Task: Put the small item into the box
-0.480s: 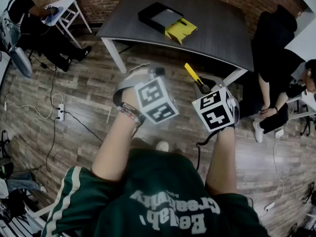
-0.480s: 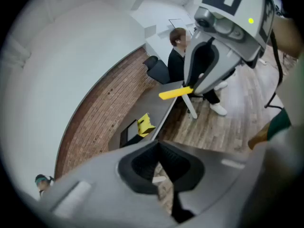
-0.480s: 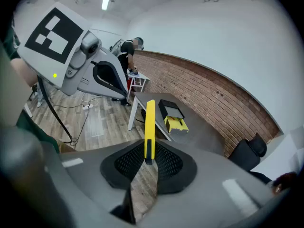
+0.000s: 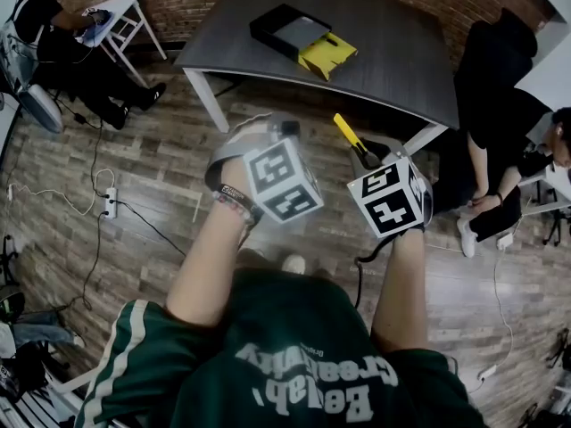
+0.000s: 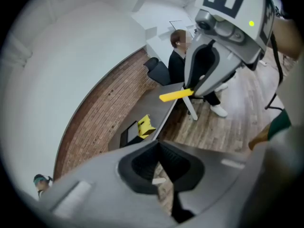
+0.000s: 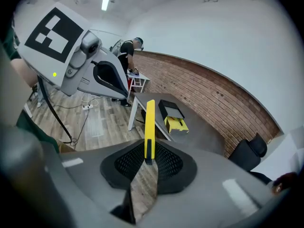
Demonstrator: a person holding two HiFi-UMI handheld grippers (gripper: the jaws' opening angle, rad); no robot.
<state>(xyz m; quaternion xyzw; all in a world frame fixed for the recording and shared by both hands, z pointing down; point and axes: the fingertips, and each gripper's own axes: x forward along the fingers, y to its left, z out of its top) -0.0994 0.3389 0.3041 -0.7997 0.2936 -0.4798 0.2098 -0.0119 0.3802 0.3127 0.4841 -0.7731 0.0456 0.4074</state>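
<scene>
- wood floor point(image 4: 161, 176) below me; dark table point(image 4: 393, 52) at upper centre carries the black box point(image 4: 287, 30).
- my right gripper point(image 6: 148, 159) clamps the yellow item point(image 6: 149, 127); left gripper point(image 5: 159, 148) closed, empty.
- seated person point(image 4: 500, 87) cut off at right edge.

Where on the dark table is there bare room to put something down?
The table is bare right of the yellow piece, out to its right edge, and on the near-left corner before the black box. Crowded only around those two.
</scene>
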